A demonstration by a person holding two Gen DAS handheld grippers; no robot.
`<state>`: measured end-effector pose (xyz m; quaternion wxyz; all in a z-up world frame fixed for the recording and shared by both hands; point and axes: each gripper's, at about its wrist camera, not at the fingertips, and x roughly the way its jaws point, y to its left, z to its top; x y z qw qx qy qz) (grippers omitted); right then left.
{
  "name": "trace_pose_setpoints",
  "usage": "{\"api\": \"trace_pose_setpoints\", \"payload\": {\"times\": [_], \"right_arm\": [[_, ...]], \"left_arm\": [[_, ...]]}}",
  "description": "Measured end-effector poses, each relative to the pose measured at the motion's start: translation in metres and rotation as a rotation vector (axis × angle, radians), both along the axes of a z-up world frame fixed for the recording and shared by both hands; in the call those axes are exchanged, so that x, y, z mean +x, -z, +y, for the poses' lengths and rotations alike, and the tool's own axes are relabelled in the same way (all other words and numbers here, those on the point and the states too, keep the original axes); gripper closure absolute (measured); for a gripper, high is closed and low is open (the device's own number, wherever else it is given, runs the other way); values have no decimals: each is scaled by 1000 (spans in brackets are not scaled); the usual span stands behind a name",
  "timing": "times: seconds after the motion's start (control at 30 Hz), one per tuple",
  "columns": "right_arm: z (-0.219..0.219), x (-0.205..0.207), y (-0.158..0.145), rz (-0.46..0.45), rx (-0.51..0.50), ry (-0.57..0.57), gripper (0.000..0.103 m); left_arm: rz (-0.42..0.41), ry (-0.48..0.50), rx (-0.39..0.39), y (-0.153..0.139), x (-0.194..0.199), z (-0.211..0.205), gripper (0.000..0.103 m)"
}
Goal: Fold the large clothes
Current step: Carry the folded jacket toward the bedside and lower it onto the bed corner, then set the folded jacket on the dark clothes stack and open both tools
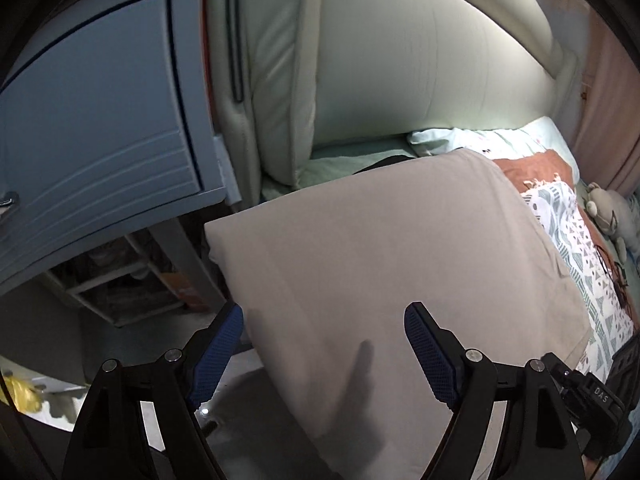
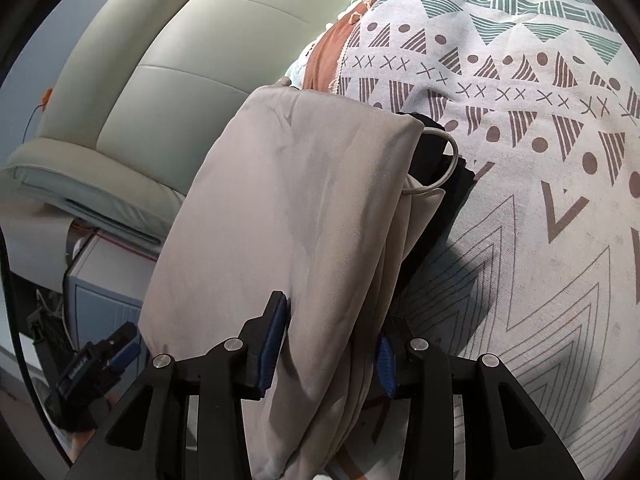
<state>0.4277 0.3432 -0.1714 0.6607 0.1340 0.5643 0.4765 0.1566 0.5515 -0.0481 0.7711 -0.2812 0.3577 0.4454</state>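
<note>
Here beige folded cloth (image 1: 392, 264) overhangs the patterned bedspread (image 2: 540, 160); left tongs (image 1: 324, 356) released, right tongs (image 2: 332, 344) grasping it.

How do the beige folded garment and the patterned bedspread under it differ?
The beige garment is plain; the bedspread bears triangles, dots and crosses. The garment is folded in thick layers; the bedspread lies spread out flat. The garment sits between the right tongs; nothing grips the bedspread. Both are soft cloth.

Blue cabinet (image 1: 100, 120) close left of garment (image 1: 380, 260); patterned bedspread (image 2: 520, 160) free on right.
</note>
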Motion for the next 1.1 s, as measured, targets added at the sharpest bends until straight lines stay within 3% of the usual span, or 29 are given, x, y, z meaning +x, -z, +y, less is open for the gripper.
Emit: {"api": "trace_pose_setpoints", "payload": {"times": [0.17,0.47,0.53,0.6,0.67,0.8,0.9,1.1], "right_arm": [[-1,-1,0,6,4,-6,62],[2,11,8,32,28,4,62],[0,14,7,26,47,32,68],[1,12,0,-3,69,22,79],[4,9,-9,-33,88,-1,85],[8,4,-22,-59,79,3,86],[6,0,-29,-80,93,3,87],[2,-8,-40,-124,119,-2,87]], "left_arm": [[-48,-77,-74,23,-9,16,20],[-204,-89,-229,66,-15,43,18],[-228,-82,-265,71,-11,49,18],[-237,-76,-305,68,-4,55,32],[-204,-69,-299,60,4,60,38],[-152,-53,-262,42,21,64,57],[-125,-21,-211,30,31,60,64],[-82,20,-128,17,49,63,67]]}}
